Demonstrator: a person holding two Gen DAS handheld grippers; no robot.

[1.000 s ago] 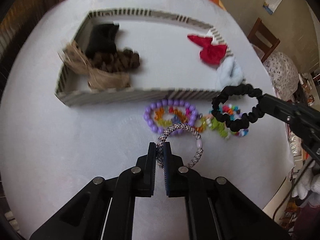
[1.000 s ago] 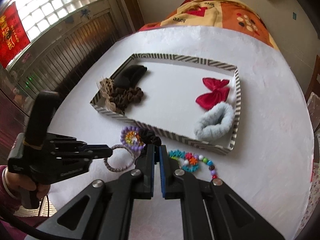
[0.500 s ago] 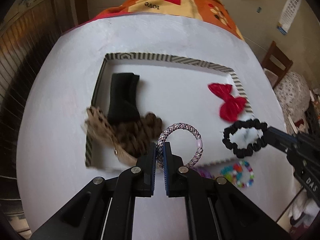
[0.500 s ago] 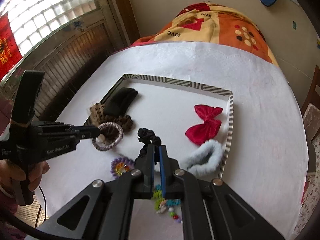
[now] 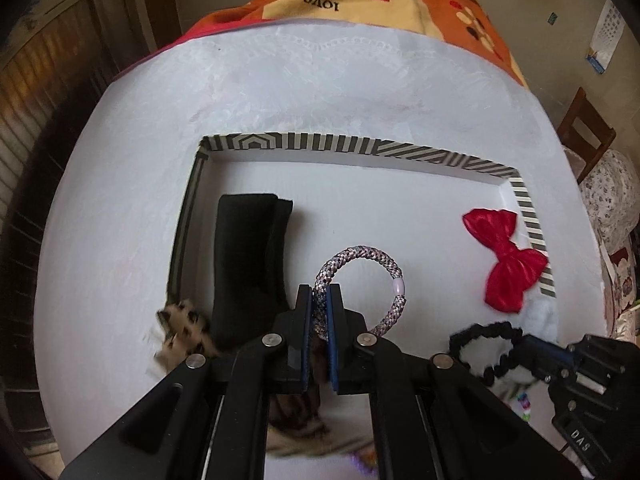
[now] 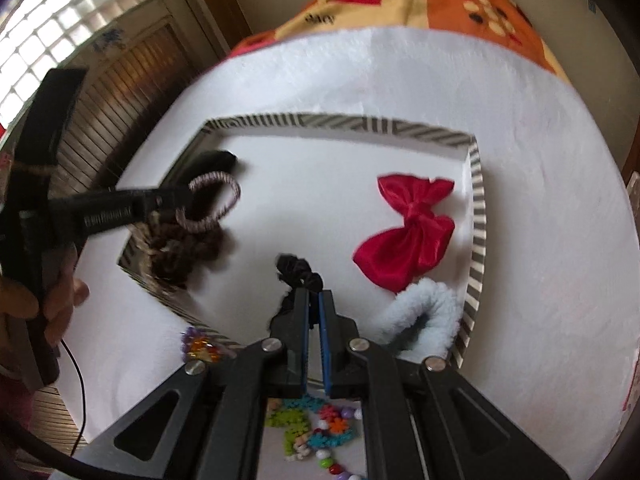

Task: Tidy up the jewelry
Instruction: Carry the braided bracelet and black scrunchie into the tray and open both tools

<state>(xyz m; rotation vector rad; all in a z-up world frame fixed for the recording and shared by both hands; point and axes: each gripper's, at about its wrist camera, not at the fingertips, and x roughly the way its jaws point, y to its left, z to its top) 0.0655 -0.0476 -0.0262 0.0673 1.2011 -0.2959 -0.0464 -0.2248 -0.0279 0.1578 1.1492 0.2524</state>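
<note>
My left gripper (image 5: 319, 292) is shut on a braided pink-grey hair tie (image 5: 372, 268) and holds it above the left half of the striped tray (image 5: 360, 146). My right gripper (image 6: 314, 296) is shut on a black scrunchie (image 6: 296, 270) over the tray's near middle. In the right wrist view the left gripper (image 6: 182, 196) carries the braided hair tie (image 6: 218, 200) above a brown scrunchie (image 6: 184, 248). The left wrist view shows the right gripper (image 5: 524, 344) with the black scrunchie (image 5: 480, 344) at the lower right.
Inside the tray lie a black band (image 5: 248, 256), a leopard-print tie (image 5: 182, 324), a red bow (image 6: 412, 232) and a pale blue fluffy scrunchie (image 6: 428, 308). Colourful bead bracelets (image 6: 312, 428) and a purple one (image 6: 198, 346) rest on the white table (image 5: 320, 80) in front of the tray. A chair (image 5: 584, 132) stands at right.
Both grippers have moved forward from the bracelets in front of the tray to above the tray's inside, each still carrying its hair tie. The right one has also come lower.
</note>
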